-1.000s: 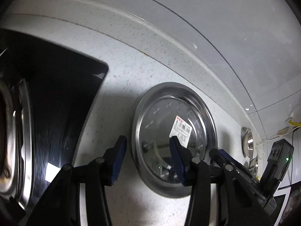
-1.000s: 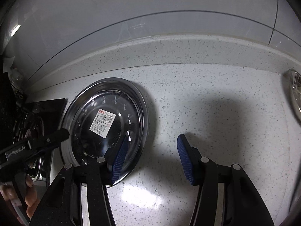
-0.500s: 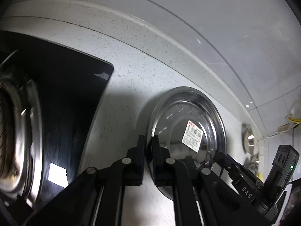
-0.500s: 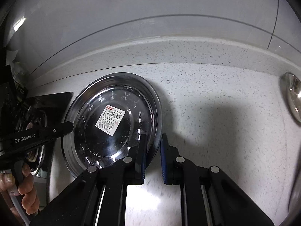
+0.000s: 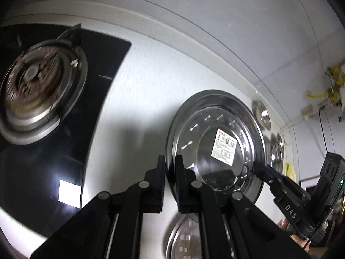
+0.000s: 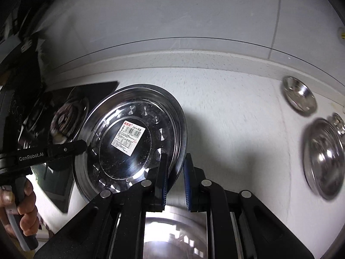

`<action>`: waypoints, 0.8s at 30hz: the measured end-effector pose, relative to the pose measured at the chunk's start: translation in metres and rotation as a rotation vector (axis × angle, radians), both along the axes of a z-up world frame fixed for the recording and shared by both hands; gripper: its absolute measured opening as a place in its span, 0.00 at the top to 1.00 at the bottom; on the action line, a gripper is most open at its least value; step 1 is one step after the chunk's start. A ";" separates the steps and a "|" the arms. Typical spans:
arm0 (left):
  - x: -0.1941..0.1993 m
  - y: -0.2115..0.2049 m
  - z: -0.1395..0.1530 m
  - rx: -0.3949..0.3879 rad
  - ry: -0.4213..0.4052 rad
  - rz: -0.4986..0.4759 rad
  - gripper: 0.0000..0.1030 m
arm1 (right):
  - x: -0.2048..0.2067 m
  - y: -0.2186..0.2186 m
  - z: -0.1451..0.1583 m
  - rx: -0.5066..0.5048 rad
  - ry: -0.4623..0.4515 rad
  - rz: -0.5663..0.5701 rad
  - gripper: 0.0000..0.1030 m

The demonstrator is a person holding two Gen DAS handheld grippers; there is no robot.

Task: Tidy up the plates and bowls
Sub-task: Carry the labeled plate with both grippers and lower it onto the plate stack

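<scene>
Steel plate (image 6: 129, 138) with a barcode sticker (image 6: 127, 137) is what I carry, pinched at opposite rims: my right claw (image 6: 175, 177) clenched on its right edge, my left claw (image 5: 170, 181) clenched on its left edge, the plate lifted off the speckled worktop (image 6: 226, 112) and tilted. Directly beneath my claws lies another shiny dish (image 6: 172, 235), probably where this one stacks; the next move calls for lowering it level and centred, both claws releasing together. Farther right I count two steel bowls (image 6: 298, 96) (image 6: 323, 157), with a smaller piece behind, unclear. One gas burner (image 5: 34, 90) sits left on the black hob.
</scene>
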State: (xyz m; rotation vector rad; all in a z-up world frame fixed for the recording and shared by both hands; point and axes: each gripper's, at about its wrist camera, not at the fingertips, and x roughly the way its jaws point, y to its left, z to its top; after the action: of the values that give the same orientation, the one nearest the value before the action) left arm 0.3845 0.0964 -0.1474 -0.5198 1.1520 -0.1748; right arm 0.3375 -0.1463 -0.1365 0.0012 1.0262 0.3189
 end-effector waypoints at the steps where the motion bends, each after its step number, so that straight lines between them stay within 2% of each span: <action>1: -0.012 -0.002 0.001 -0.001 0.001 -0.009 0.92 | -0.013 -0.001 0.002 -0.001 -0.005 0.003 0.88; 8: -0.078 -0.011 0.005 -0.010 -0.006 -0.054 0.92 | -0.062 -0.017 0.008 -0.018 -0.028 0.001 0.88; 12: -0.105 -0.024 0.003 0.010 -0.015 -0.075 0.92 | -0.089 -0.022 0.004 -0.050 -0.038 0.001 0.88; 17: -0.121 -0.036 -0.012 0.005 0.003 -0.071 0.92 | -0.111 -0.040 -0.008 -0.064 -0.009 -0.003 0.88; 24: -0.139 -0.042 -0.030 0.010 0.036 -0.062 0.92 | -0.120 -0.050 -0.028 -0.059 0.047 -0.001 0.88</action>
State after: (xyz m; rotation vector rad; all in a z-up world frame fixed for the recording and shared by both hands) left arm 0.2457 0.0541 -0.1770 -0.4805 1.2047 -0.2135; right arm 0.2175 -0.1963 -0.1648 -0.0444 1.0816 0.2892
